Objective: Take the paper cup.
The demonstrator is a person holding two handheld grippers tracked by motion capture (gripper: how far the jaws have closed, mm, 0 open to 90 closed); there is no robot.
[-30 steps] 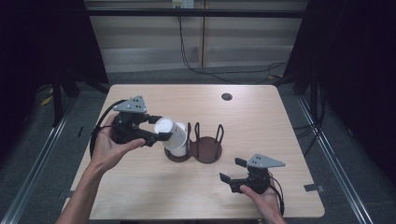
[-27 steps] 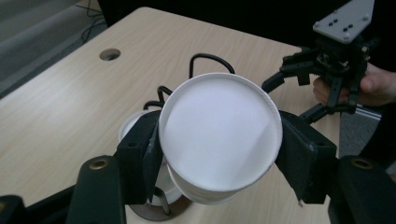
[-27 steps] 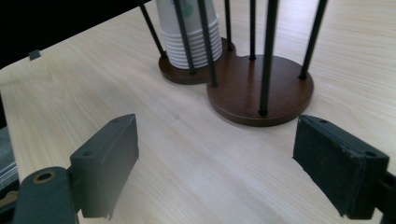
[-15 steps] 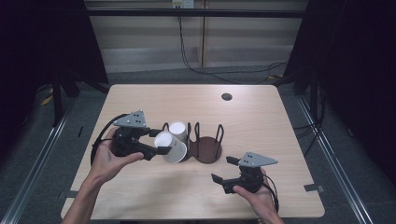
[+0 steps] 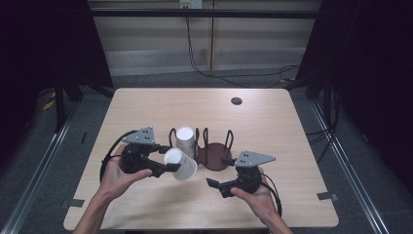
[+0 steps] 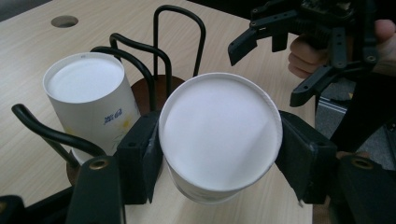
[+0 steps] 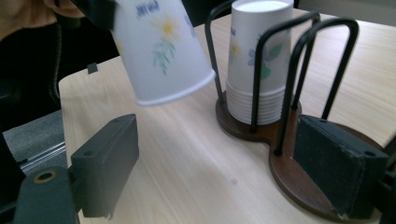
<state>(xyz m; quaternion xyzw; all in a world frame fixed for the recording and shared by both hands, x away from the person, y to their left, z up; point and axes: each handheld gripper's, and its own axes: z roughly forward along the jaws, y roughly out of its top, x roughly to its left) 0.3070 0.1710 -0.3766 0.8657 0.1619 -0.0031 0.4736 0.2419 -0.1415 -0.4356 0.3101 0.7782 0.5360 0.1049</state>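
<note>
Squarely between left fingers (image 6: pixel 140 158): paper cup (image 6: pixel 219 135)

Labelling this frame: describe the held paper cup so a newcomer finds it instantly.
On the wooden table, left of the brown two-bay cup holder, the left hand-held gripper clamps a white flowered paper cup. Unlike the stack of cups in the holder, it hangs tilted, clear of the table.

Left gripper (image 5: pixel 163 163) clamped on an upturned paper cup (image 5: pixel 180 165), tilted, held just in front of the wire cup holder (image 5: pixel 210 155) on the worktop (image 5: pixel 272 126). Stack of cups (image 5: pixel 185 140) upright in the holder's left bay. Right gripper (image 5: pixel 217 176) close by, fingers (image 5: pixel 213 184) spread wide, empty.
</note>
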